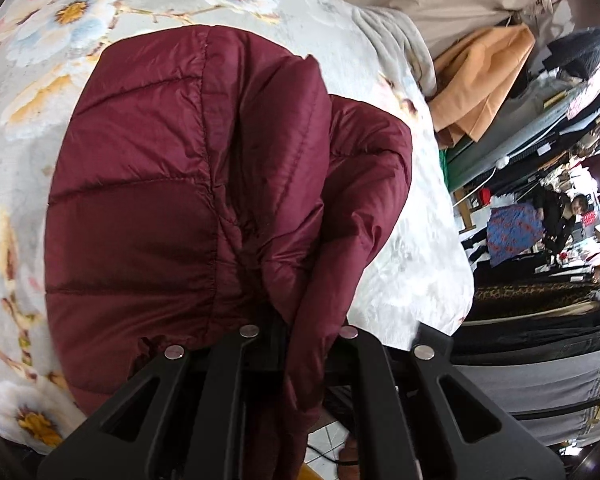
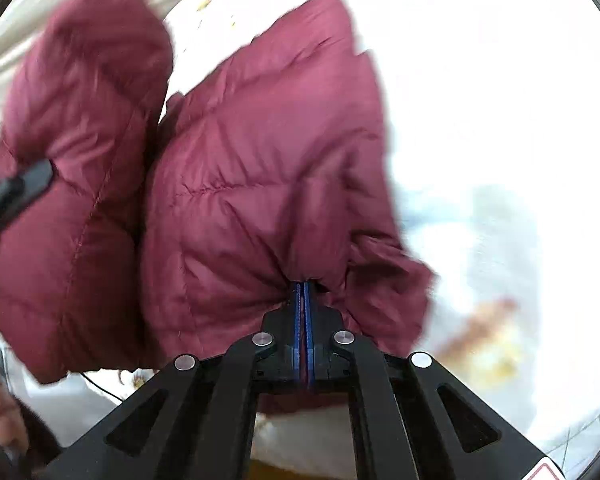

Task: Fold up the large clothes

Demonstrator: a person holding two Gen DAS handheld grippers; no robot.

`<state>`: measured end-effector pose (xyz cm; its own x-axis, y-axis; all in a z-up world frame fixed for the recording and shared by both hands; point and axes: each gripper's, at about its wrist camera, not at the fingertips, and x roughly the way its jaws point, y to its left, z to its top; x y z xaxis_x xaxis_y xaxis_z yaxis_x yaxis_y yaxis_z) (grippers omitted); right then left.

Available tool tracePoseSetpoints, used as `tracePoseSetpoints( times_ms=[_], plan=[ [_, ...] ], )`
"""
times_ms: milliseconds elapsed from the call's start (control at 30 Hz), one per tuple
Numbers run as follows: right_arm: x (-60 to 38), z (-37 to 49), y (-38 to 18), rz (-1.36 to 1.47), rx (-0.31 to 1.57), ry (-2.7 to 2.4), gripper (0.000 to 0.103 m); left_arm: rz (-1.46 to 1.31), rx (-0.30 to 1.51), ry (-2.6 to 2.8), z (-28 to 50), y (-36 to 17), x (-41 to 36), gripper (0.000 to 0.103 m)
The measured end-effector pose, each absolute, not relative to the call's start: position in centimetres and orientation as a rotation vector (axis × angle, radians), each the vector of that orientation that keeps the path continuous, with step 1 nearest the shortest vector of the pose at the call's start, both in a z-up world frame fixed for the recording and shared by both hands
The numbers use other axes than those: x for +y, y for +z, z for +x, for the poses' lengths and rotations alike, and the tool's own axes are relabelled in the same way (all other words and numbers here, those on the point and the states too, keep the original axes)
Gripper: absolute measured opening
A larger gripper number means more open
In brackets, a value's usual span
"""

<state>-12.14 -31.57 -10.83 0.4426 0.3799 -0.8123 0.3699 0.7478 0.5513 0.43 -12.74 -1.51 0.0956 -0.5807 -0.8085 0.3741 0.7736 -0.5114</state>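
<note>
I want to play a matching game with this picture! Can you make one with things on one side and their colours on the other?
Things:
1. puffy jacket
2. blanket under the jacket
3. cloth hanging at the side
4. right gripper

Colours:
A. orange
B. black with blue pads
C. dark red
D. pale with flowers

Pairs: 1-C, 2-D, 3-A, 4-B
</note>
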Motion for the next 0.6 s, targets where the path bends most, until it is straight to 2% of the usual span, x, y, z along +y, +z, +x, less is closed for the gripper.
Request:
tracePoseSetpoints(
  times_ms=[233, 467, 500, 600],
  plan=[
    [-32.2, -10.6, -11.3, 0.815, 1.145, 0.089, 0.000, -0.072, 1.319, -0.700, -0.7, -4.7, -18.5, 0.008],
    [-38.6, -18.3, -9.0, 0.968, 1.059, 0.023, 0.000, 0.072, 1.313, -0.631, -1.2, -9.5, -22.0, 0.010],
    [-39.5, -19.4, -8.3, 0.964, 1.051, -0.004, 0.009, 0.088, 1.306, -0.623, -1.3, -9.9, -22.3, 0.010],
    [-41.9, -21.6, -6.2, 0.935, 1.027, -0.068, 0.011, 0.130, 1.284, -0.616, -1.4, -10.3, -22.8, 0.011]
  ],
)
